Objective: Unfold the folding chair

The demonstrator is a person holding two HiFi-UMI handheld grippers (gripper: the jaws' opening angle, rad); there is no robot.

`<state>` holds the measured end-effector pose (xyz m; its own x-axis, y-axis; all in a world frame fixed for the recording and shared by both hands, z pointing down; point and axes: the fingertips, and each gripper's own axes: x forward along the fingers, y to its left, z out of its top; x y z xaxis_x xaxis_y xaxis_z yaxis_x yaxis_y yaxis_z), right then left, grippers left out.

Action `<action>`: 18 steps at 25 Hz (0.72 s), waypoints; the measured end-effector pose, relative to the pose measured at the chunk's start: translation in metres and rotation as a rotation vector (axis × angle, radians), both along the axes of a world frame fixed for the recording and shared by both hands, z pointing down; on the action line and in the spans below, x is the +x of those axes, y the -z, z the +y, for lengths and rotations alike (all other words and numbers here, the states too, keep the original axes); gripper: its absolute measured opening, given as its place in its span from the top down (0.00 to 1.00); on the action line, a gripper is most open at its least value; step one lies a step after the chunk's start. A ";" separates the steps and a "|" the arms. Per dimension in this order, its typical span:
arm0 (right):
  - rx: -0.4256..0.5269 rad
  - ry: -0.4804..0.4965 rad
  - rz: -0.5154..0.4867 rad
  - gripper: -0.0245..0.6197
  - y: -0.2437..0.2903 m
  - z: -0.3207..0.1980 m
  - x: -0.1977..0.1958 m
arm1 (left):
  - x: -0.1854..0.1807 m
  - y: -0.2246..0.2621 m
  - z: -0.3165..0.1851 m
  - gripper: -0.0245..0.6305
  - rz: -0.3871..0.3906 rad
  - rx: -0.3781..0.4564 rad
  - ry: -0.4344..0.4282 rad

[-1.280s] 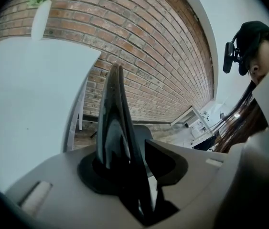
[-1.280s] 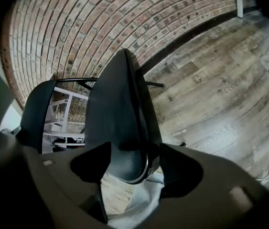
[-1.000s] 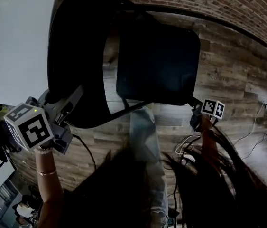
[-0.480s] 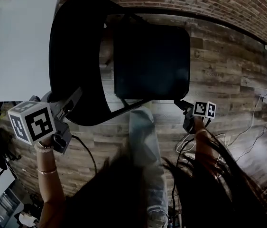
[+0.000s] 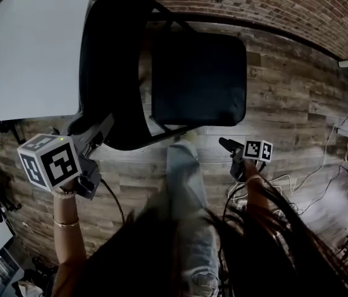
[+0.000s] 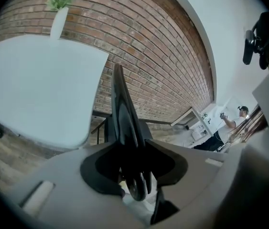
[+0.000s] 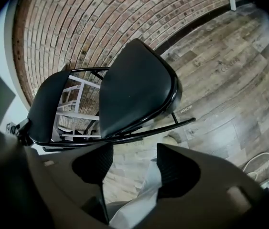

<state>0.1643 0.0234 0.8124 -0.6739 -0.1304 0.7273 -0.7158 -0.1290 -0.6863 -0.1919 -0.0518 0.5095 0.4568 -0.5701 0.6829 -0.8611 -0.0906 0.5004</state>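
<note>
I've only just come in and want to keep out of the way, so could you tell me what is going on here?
A person is opening a black folding chair on the wooden floor, with a gripper in each hand. The left gripper is clamped on the edge of the backrest. The right gripper is clear of the chair, near the front corner of the seat. Its jaws have just been closing a little, with nothing between them. The seat looks folded down, so the chair seems open or nearly so.

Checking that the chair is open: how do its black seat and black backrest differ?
The black padded seat is a rounded square lying roughly level; the black curved backrest is an arched shell standing upright. The left claw grips the backrest; the seat is not gripped. Both are black.
</note>
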 end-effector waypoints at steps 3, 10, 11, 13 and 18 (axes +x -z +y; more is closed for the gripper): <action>0.006 0.008 0.004 0.53 0.005 0.012 -0.006 | -0.003 0.002 0.009 0.74 0.017 0.005 0.016; 0.060 -0.036 0.004 0.53 0.028 0.039 -0.015 | 0.000 0.002 0.044 0.73 0.015 0.002 0.018; 0.070 -0.045 -0.009 0.53 0.034 0.044 -0.019 | 0.001 0.001 0.054 0.74 0.008 -0.010 0.012; 0.085 -0.064 -0.026 0.53 0.047 0.055 -0.025 | 0.002 -0.003 0.077 0.75 -0.015 -0.034 0.007; 0.126 -0.085 -0.043 0.55 0.076 0.077 -0.035 | 0.009 -0.004 0.134 0.76 -0.012 -0.072 0.019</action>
<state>0.1291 0.1006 0.7368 -0.6864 -0.2762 0.6727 -0.6759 -0.0989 -0.7303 -0.1828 0.0821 0.5135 0.4382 -0.5276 0.7278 -0.8681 -0.0385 0.4949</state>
